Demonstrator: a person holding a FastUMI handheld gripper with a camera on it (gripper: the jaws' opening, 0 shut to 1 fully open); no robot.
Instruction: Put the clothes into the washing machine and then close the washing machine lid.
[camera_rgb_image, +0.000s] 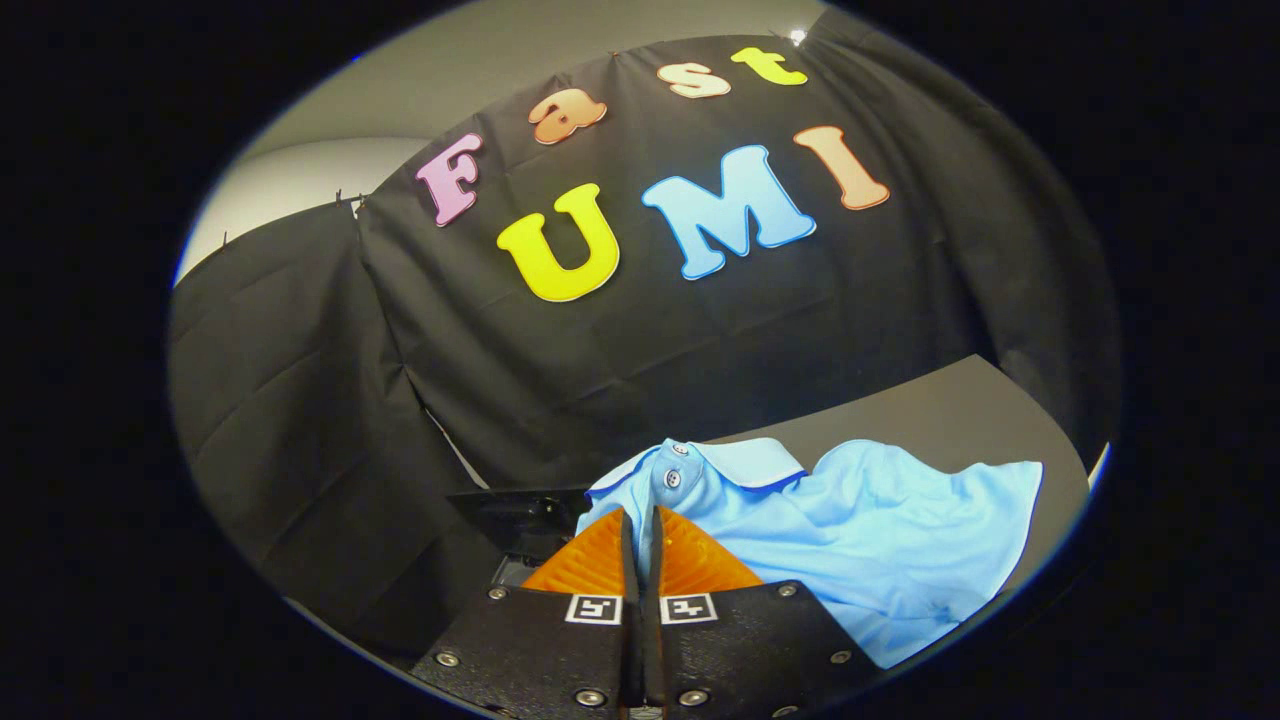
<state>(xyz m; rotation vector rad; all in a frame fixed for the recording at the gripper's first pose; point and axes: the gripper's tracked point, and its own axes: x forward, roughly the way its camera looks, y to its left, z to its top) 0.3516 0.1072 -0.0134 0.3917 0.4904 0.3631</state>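
Orange ribbed fingers (585, 565) of the tongs (640, 520) stand nearly together, with a thin fold of the light blue polo shirt (850, 540) pinched between both fingers at the placket, just below the collar (745, 462). Each finger is carried on a black plate with bright screws and a small square marker.

Two buttons (672, 478) on the placket sit just beyond the fingertips. The rest of the shirt spreads away to the right of the fingers, rumpled, lying on the dark bench (950, 410). The collar has a slightly darker blue edge and lies open to both sides of the placket.

Just left of the fingers, lower than the shirt, a black object with a glossy edge (520, 515) shows partly; what it is cannot be told. Black cloth wall (300, 400) hangs behind the bench.
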